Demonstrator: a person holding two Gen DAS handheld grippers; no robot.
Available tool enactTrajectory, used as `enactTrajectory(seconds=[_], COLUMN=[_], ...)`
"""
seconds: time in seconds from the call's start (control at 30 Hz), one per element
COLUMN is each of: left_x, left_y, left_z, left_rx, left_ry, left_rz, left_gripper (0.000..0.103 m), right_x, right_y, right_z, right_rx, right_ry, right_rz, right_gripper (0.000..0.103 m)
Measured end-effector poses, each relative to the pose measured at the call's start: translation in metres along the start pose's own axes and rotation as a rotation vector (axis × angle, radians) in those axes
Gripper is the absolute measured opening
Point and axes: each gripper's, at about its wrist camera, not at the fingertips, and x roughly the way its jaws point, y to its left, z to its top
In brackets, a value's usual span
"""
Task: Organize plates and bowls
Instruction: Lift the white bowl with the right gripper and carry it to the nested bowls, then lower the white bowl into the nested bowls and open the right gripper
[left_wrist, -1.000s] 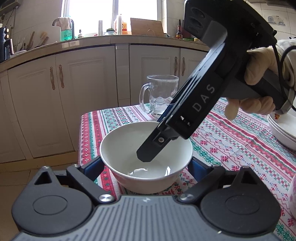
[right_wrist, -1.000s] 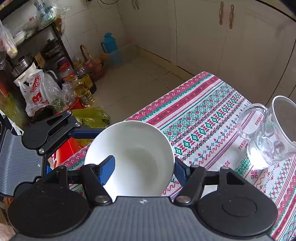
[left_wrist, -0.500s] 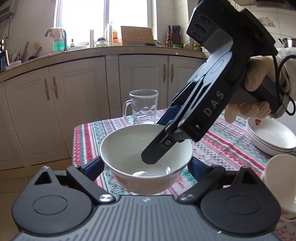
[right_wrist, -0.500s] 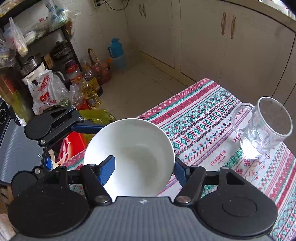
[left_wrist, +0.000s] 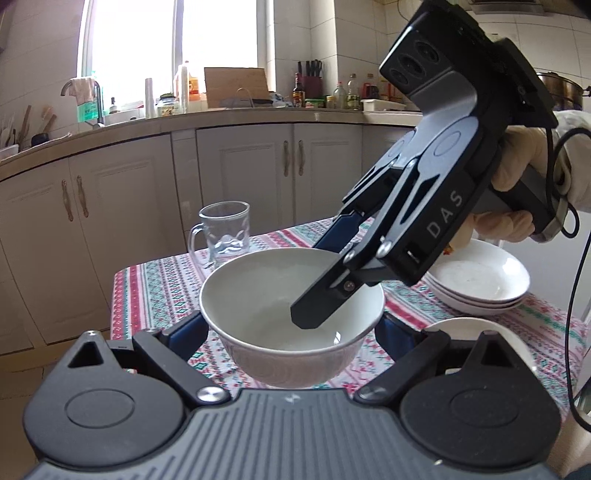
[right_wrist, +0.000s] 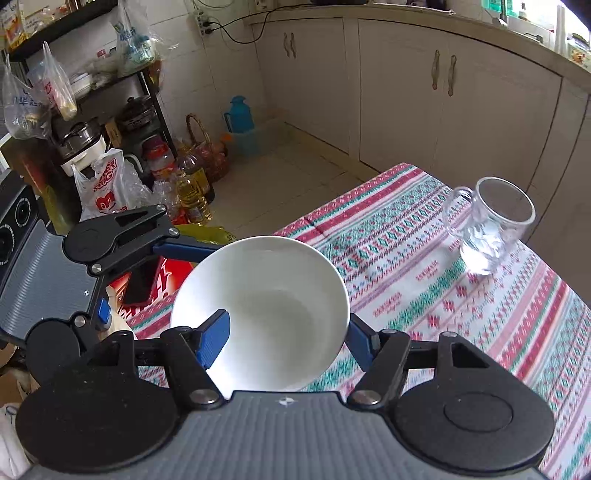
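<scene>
Two grippers on one dish, over a table (left_wrist: 155, 291) spread with a red, green and white patterned cloth. Viewed by the left wrist camera from the table's near edge, with kitchen cabinets (left_wrist: 122, 229) beyond the far edge.

Left gripper (left_wrist: 290, 330): jaws set wide, blue fingers (left_wrist: 184, 328) pressed to opposite sides of the white bowl (left_wrist: 258, 306), low on its outer wall, cradling it across its full width.

Right gripper (right_wrist: 286, 336): reaching steeply down from the upper right in a gloved hand (left_wrist: 517, 181). Jaws at a narrower setting, one finger dipped inside the bowl along the inner wall, the other outside the rim, the wall clamped between.

White bowl: round, so no long axis to speak of. Mouth up, about level, plain white inside. Held above the cloth over the table's near corner. In the right wrist view, partly out past the table's edge, with floor clutter (right_wrist: 177, 184) beyond.

Stack of three shallow white plates (left_wrist: 480, 284) by the table's right edge, well apart from the held bowl.

Second white bowl (left_wrist: 469, 330) at the near right, just beside the left gripper's right finger, mostly hidden behind it.

Glass mug (left_wrist: 223, 232) upright near the far left corner, handle to the left.
</scene>
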Motion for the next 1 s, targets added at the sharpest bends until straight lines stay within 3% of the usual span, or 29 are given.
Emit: enactTrajectory(seconds=[0.47, 1.0], left_x=[-0.024, -0.022], left_y=[-0.048, -0.082], left_z=[0.004, -0.004], left_rx=[0.041, 0.034], left_ry=[-0.023, 0.007], left_rz=[-0.06, -0.133], left_gripper=[0.096, 0.096], right_x=[-0.056, -0.084], right_y=[0.027, 0.036], right_z=[-0.047, -0.098], right_rx=[0.018, 0.077], right_ry=[-0.05, -0.077], right_rz=[-0.065, -0.113], right_gripper=[0.073, 0.073])
